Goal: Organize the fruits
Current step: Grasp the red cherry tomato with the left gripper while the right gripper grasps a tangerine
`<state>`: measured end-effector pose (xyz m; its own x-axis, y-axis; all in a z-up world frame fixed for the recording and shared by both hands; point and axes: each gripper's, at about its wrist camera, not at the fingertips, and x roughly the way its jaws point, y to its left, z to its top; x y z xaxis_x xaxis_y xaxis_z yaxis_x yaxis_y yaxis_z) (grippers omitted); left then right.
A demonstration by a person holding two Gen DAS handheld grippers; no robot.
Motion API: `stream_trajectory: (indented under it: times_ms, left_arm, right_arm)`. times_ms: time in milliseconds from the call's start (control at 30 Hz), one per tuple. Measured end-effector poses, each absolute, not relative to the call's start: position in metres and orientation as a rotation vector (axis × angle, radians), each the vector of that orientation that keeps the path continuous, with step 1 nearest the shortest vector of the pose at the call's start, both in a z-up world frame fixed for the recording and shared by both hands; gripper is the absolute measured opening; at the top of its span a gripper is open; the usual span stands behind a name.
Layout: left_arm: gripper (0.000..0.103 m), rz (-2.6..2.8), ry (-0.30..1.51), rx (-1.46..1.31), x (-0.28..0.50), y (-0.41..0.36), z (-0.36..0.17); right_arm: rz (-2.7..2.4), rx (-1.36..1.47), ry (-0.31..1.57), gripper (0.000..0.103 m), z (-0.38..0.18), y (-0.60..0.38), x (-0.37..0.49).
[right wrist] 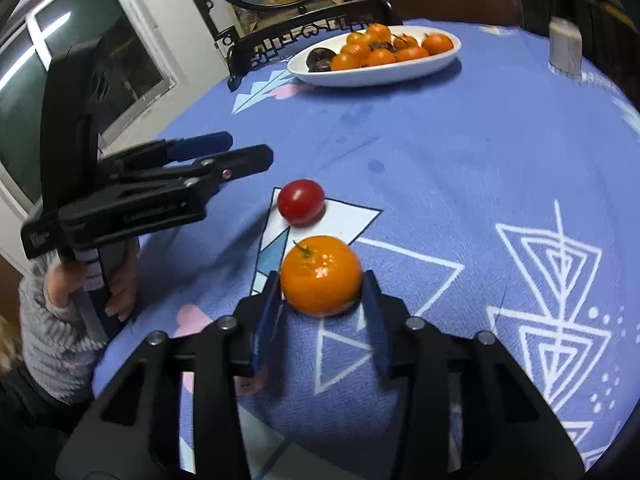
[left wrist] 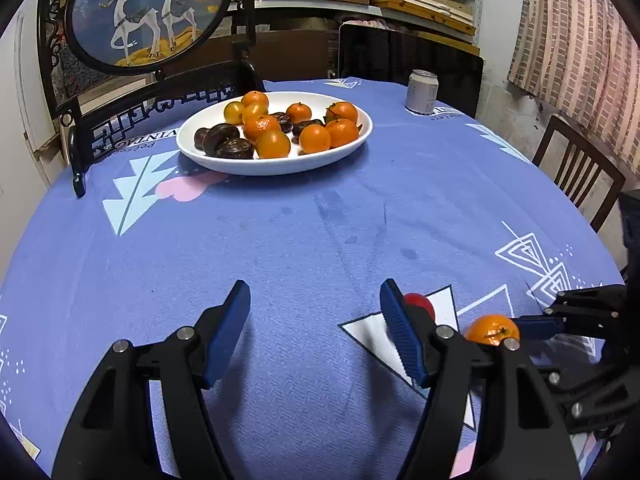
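A white plate [left wrist: 240, 166] at the table's far side holds several oranges [left wrist: 314, 138] and dark fruits [left wrist: 224, 142]; it also shows in the right wrist view [right wrist: 360, 76]. A loose orange [right wrist: 321, 275] sits between the fingers of my right gripper [right wrist: 322, 292], which is shut on it at the table surface. The same orange [left wrist: 492, 329] shows in the left wrist view. A small red tomato [right wrist: 301, 201] lies on the cloth just beyond it, and shows partly behind my left finger [left wrist: 418, 304]. My left gripper [left wrist: 314, 316] is open and empty above the cloth, left of the tomato.
A blue patterned tablecloth [left wrist: 320, 232] covers the round table. A drink can [left wrist: 421, 91] stands at the far right. A dark carved chair with a round deer picture [left wrist: 148, 12] stands behind the plate. A wooden chair [left wrist: 576, 176] is at the right edge.
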<state>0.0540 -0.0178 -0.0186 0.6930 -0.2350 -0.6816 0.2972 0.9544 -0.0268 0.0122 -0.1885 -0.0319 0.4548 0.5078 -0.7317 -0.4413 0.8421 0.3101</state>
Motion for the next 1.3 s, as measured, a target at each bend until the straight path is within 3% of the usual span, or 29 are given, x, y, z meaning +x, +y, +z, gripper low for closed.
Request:
stream_trajectory:
  times_ms: [367,833,1033,1133,1233,1300]
  left_arm:
    - [0.068,-0.422,0.756,0.183,0.037,-0.048,-0.024]
    - [0.066,-0.419,0.865,0.166,0.046,-0.075,-0.04]
    - [0.046,-0.427,0.882,0.138,0.051,-0.075,-0.043]
    - [0.042,-0.428,0.883,0.108,0.052,-0.071,-0.042]
    - [0.029,-0.422,0.882,0.097,0.053,-0.069,-0.042]
    - [0.029,-0.428,0.884,0.085,0.054,-0.067,-0.042]
  right_arm:
    - [0.456,0.238,0.853,0.041,-0.022,-0.236,0.024]
    - [0.46,0.225,0.841,0.041,-0.02,-0.235,0.022]
    - [0.456,0.23,0.846,0.042,-0.02,-0.235,0.023]
    - [0.456,0.231,0.846,0.042,-0.02,-0.236,0.024]
    - [0.457,0.231,0.848,0.042,-0.02,-0.237,0.024]
    - [0.456,0.234,0.85,0.042,-0.02,-0.237,0.024]
